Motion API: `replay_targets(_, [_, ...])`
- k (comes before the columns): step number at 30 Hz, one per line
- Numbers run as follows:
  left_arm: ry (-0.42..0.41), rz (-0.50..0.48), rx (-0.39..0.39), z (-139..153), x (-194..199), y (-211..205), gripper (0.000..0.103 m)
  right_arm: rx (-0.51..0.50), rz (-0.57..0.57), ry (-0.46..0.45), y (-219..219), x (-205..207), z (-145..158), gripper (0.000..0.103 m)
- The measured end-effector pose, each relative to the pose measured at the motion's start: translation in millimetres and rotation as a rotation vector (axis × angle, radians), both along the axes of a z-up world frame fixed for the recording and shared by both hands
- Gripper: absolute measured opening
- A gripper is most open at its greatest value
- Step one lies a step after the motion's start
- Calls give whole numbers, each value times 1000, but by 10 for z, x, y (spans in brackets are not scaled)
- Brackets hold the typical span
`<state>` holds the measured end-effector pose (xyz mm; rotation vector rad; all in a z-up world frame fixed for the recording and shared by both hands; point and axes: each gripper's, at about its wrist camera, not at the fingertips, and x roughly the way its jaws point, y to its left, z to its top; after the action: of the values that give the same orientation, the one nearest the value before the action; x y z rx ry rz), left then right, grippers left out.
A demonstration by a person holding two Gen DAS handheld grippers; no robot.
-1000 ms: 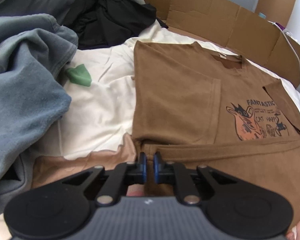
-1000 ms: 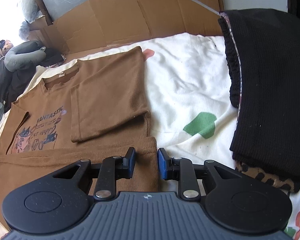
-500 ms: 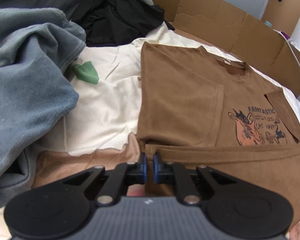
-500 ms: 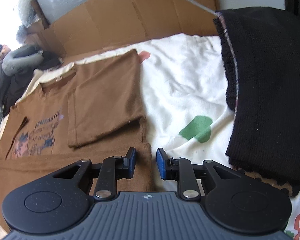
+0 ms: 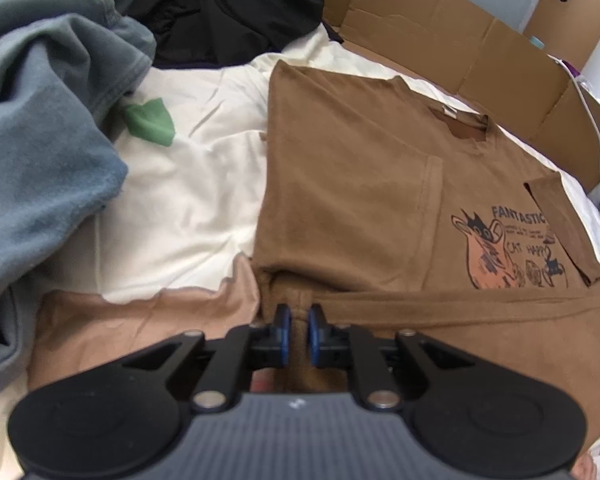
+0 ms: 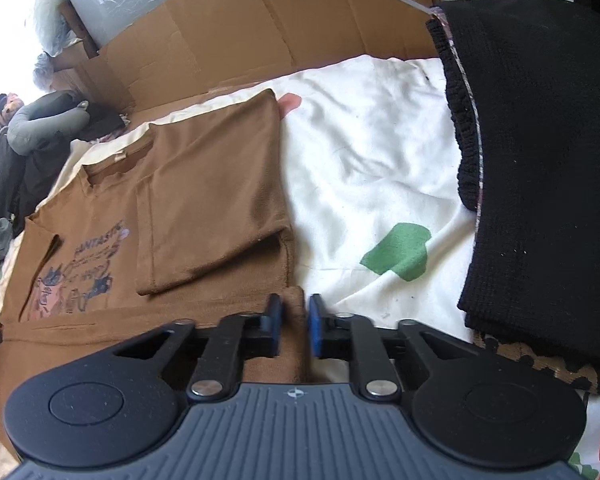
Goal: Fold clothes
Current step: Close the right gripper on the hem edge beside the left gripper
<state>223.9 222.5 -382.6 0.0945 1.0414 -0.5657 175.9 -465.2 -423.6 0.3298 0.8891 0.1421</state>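
Both grippers pinch the near hem of the brown cotton T-shirt with the cat print [image 5: 360,184]: left gripper [image 5: 296,322] at one corner, right gripper [image 6: 294,320], jaws just closed on the cloth, at the other. Holding both corners should keep the hem straight for folding it up over the tucked-in sleeves. It lies flat on the white bedsheet [image 6: 372,168], between a grey-blue sweatshirt heap [image 5: 40,152] and a black knit garment [image 6: 540,168].

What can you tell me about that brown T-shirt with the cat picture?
The brown T-shirt is soft knit, printed with a cartoon cat and "FANTASTIC". It lies flat on a white sheet, both sides and sleeves folded inward, collar far. The left gripper and right gripper each pinch a near corner of its hem.
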Motion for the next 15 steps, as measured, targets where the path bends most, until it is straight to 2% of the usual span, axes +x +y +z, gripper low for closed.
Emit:
replay_targets(7, [6, -14, -9, -53, 2, -22, 22, -30, 4, -24, 39, -73, 88, 4])
replay_targets(9, [-2, -30, 1, -64, -6, -36, 22, -31, -3, -30, 36, -85, 108, 3])
replay_targets(11, [-7, -43, 13, -61, -17, -44, 18, -19, -17, -37, 15, -99, 139, 3])
replay_targets(13, [-6, -55, 21, -35, -32, -40, 6, -18, -24, -46, 6, -116, 185, 3])
replay_targets(15, [-23, -51, 20, 33, -65, -5, 6, -28, -25, -56, 13, -134, 240, 3])
